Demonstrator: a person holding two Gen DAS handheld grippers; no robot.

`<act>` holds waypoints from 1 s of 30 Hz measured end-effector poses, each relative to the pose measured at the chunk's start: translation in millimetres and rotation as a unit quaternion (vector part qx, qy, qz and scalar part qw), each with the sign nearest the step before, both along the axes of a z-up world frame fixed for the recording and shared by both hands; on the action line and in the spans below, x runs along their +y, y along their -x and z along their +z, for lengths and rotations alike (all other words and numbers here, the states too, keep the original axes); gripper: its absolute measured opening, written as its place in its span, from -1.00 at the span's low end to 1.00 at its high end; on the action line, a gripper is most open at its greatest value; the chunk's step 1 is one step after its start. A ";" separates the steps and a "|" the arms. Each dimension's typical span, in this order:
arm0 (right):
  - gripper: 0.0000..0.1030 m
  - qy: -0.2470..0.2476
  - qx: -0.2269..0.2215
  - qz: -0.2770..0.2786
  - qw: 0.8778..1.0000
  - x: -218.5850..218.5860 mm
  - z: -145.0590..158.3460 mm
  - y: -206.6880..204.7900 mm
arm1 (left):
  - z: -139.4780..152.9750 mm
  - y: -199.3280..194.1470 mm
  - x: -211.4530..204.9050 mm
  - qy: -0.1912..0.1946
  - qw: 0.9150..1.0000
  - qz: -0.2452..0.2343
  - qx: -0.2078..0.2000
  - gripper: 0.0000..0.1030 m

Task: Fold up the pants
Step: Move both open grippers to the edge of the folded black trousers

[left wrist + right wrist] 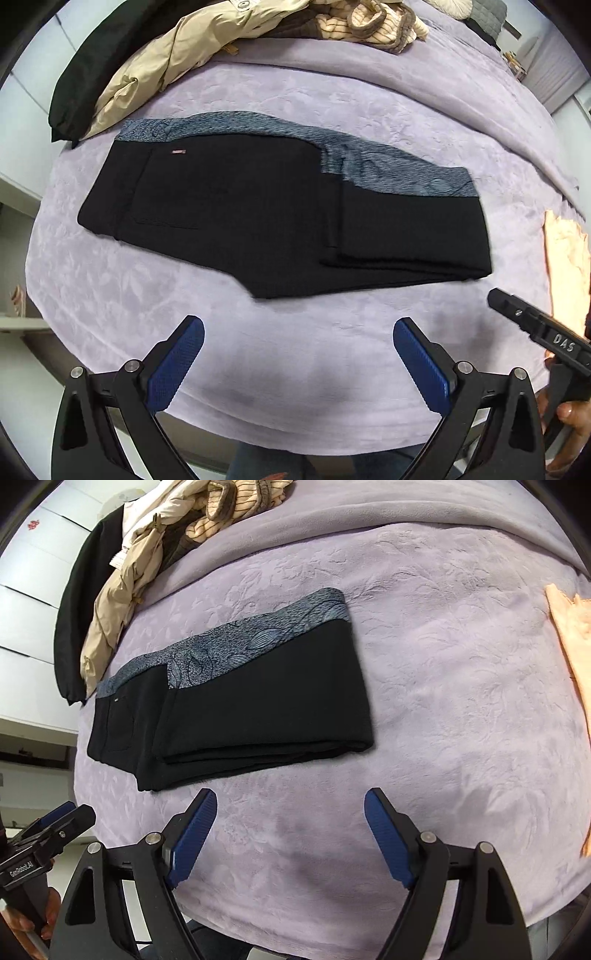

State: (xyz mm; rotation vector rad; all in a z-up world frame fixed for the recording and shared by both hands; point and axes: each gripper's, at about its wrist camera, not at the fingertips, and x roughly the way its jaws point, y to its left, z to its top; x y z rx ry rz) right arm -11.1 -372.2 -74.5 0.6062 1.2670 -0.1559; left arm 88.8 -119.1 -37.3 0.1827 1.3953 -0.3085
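Black pants [258, 214] with a blue-grey patterned band lie folded flat on the lilac blanket [295, 369]; in the right wrist view the pants [258, 709] show as a stacked fold with the band along the far edge. My left gripper [297, 354] hovers open over bare blanket, nearer than the pants, with nothing between its blue pads. My right gripper [290, 834] is likewise open above bare blanket in front of the pants and holds nothing. Each gripper shows at the edge of the other's view: the right gripper [535, 328], the left gripper [55, 823].
A heap of clothes, with a beige jacket [155, 70], a black garment [77, 74] and a striped piece [369, 22], lies at the far left of the bed. A peach cloth [572, 657] lies to the right. A person's hand [569, 421] grips the right handle.
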 end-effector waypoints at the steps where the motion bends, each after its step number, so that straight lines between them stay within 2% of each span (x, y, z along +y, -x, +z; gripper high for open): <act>1: 0.65 0.007 0.003 -0.006 1.000 11.1 0.9 -3.7 | -3.7 -6.4 9.6 -0.005 1.000 -0.007 -0.001 1.00; 3: 0.65 0.014 0.009 -0.019 1.000 34.0 3.6 -9.9 | -10.3 -18.9 30.0 -0.020 1.000 -0.020 -0.002 1.00; 10: 0.65 0.017 0.039 -0.029 0.999 123.2 1.3 -38.5 | -20.9 -64.6 102.4 -0.026 0.999 -0.037 -0.012 1.00; 12: 0.65 0.015 0.041 -0.010 0.999 142.5 4.8 -48.6 | -20.8 -75.4 120.8 -0.015 1.000 -0.024 -0.012 1.00; 15: 0.65 0.048 0.043 0.025 0.998 165.1 14.8 -64.8 | -22.2 -85.7 136.6 -0.009 1.000 -0.007 -0.017 1.00; 19: 0.65 0.058 0.043 0.046 0.996 178.7 19.4 -81.2 | -27.6 -93.3 150.1 0.007 1.000 0.013 -0.015 1.00; 25: 0.65 0.071 0.049 0.071 0.994 187.4 21.1 -98.1 | -38.7 -96.9 158.8 0.007 0.999 0.037 -0.013 1.00; 30: 0.65 0.077 0.059 0.087 0.991 195.9 14.9 -107.9 | -58.5 -103.9 168.7 0.022 0.999 0.045 0.017 1.00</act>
